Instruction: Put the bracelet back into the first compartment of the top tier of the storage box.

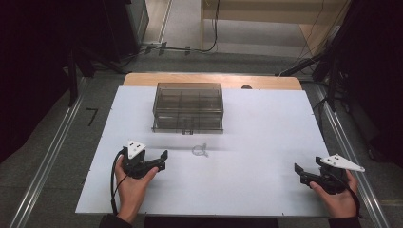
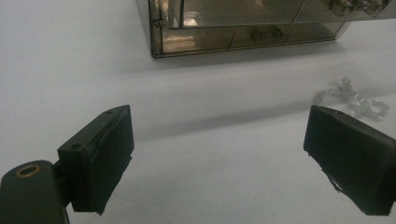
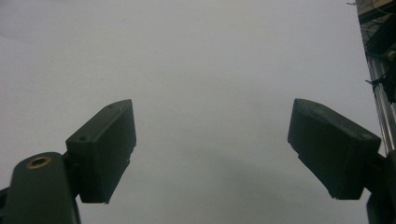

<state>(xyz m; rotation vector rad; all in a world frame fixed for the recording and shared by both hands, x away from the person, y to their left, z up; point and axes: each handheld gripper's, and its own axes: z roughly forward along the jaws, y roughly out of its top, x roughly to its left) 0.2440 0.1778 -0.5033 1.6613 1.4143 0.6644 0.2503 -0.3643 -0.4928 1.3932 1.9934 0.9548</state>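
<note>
In the high view, the left gripper [image 1: 159, 160] rests low over the white table [image 1: 266, 142] in the person's left hand [image 1: 133, 183], its jaws spread apart with nothing between them. Just ahead of it and to its right lies a small string of clear beads [image 1: 200, 150], apart from the jaws. Farther ahead stands a smoky transparent compartment box [image 1: 188, 108]. The right gripper [image 1: 304, 175], held in the right hand [image 1: 338, 197], sits well off to the side, jaws also apart.

In the left gripper view, the beads [image 2: 353, 99] lie just beyond the right-hand jaw, untouched; the box [image 2: 243, 25] stands ahead.

In the right gripper view, the jaws stand wide over bare table [image 3: 205, 70].
</note>
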